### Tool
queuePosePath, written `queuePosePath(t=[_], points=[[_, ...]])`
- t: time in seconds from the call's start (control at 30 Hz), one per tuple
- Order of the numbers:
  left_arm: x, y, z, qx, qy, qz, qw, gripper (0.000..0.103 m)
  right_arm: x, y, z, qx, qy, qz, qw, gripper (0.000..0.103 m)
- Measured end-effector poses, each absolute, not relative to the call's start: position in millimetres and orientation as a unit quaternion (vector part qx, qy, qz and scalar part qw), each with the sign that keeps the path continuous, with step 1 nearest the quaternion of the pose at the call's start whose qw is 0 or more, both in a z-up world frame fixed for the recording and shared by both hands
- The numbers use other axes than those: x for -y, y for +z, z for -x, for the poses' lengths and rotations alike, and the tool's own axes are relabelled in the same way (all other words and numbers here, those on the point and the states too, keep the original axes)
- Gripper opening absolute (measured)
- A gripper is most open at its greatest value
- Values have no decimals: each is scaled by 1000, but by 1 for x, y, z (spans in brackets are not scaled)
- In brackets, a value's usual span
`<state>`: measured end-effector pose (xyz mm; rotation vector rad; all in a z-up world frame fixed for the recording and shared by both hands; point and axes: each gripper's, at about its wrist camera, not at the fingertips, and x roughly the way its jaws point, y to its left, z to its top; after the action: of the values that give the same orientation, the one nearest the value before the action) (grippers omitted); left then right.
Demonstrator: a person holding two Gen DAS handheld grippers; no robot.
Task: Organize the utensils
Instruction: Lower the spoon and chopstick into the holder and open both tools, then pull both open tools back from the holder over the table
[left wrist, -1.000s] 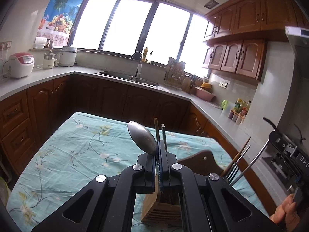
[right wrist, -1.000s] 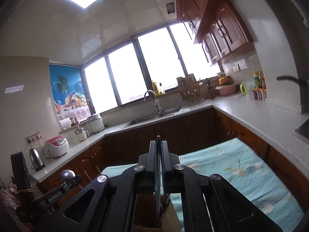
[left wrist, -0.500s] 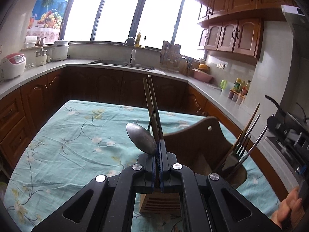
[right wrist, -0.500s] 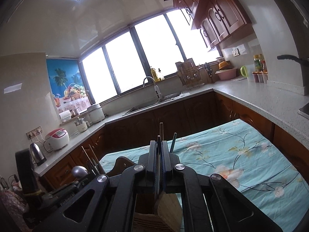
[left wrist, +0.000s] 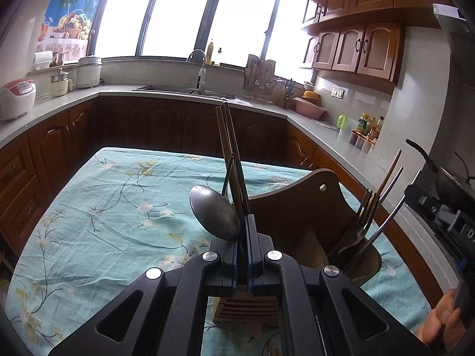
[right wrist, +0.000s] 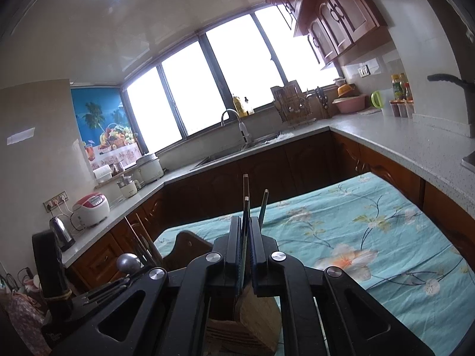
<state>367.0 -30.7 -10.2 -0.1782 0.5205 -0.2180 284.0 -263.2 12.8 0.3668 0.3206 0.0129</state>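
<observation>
My left gripper (left wrist: 245,216) is shut on a steel spoon (left wrist: 213,212), whose bowl sticks out to the left of the jaws. Just beyond the tips rise brown chopsticks (left wrist: 227,148); their lower ends are hidden. Under and ahead of the gripper stands a wooden utensil holder (left wrist: 294,207) with a tall back. Its right cup holds forks and chopsticks (left wrist: 371,213). My right gripper (right wrist: 245,219) is shut on a thin dark stick (right wrist: 245,207) above the holder's slatted block (right wrist: 255,320). Two more sticks (right wrist: 263,204) stand just past it.
The holder sits on a table with a teal floral cloth (left wrist: 104,207). Dark wooden cabinets and a grey counter (left wrist: 74,101) with a sink ring the table. A hand (left wrist: 439,326) shows at the lower right of the left wrist view.
Both views have tipped down, so more of the table and holder shows. The chopsticks now reach higher past each gripper's tips. The spoon stays in the left jaws.
</observation>
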Motion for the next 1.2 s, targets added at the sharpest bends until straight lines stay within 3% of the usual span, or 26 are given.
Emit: queuePosePath(t=[0.27,0.37,0.5,0.6,0.67,0.77,0.83,0.87,0.97,1.2], points=[[32,-9,-361,-255,-109,88,957,20,262,11,-283,-167,11,-186,968,9],[31,-9,-360,-257,-109,92,956,22,262,11,-283,-170,9,-188,967,12],[30,-7,-358,-258,-109,96,955,34,265,9,-281,-172,10,-196,965,38],[28,-4,-351,-251,-111,101,956,47,267,8,-277,-171,12,-201,965,42],[26,-2,-344,-246,-111,100,958,64,267,8,-276,-172,14,-204,964,50],[23,-1,-334,-240,-106,96,960,81,269,6,-271,-169,16,-209,963,74],[19,-1,-326,-237,-104,96,961,85,270,6,-266,-161,16,-214,963,97],[19,-2,-322,-237,-103,94,961,88,271,5,-262,-156,15,-217,963,100],[15,-2,-314,-240,-100,96,961,94,272,3,-256,-159,16,-222,962,101],[7,3,-297,-246,-98,106,958,96,268,-2,-241,-171,18,-227,959,101]])
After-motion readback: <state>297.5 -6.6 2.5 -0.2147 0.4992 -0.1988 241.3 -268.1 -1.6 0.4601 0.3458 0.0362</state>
